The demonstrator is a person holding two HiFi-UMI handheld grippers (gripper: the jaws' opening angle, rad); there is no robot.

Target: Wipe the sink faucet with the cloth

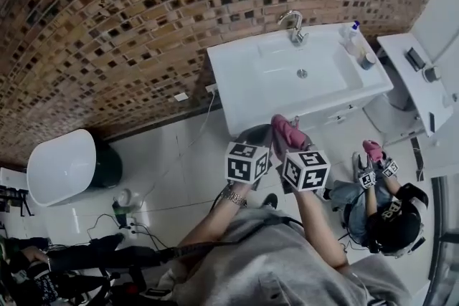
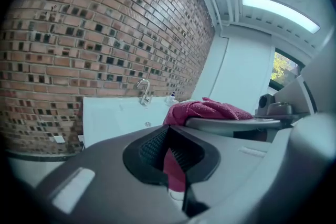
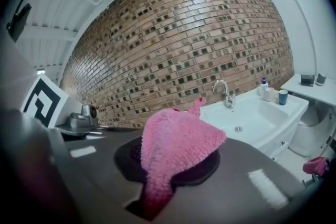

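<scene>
The white sink [image 1: 244,72] stands against the brick wall, with the chrome faucet [image 1: 294,28] at its back rim. I hold both grippers side by side just in front of the sink's near edge. My right gripper [image 1: 292,148] is shut on a pink cloth [image 1: 285,132], which bunches over its jaws [image 3: 176,144] with a tail hanging through the slot. My left gripper [image 1: 253,135] has its jaws together; a dark pink sliver shows in the slit [image 2: 173,168], and I cannot tell what it is. The faucet [image 3: 224,93] lies ahead and right of the cloth, well apart from it.
A soap bottle [image 1: 351,35] and cups [image 1: 367,59] sit on the sink's right end. A white shelf [image 1: 419,86] runs along the right. Another person [image 1: 387,222] crouches at lower right holding a pink cloth [image 1: 373,150]. A white tub [image 1: 61,167] stands at left.
</scene>
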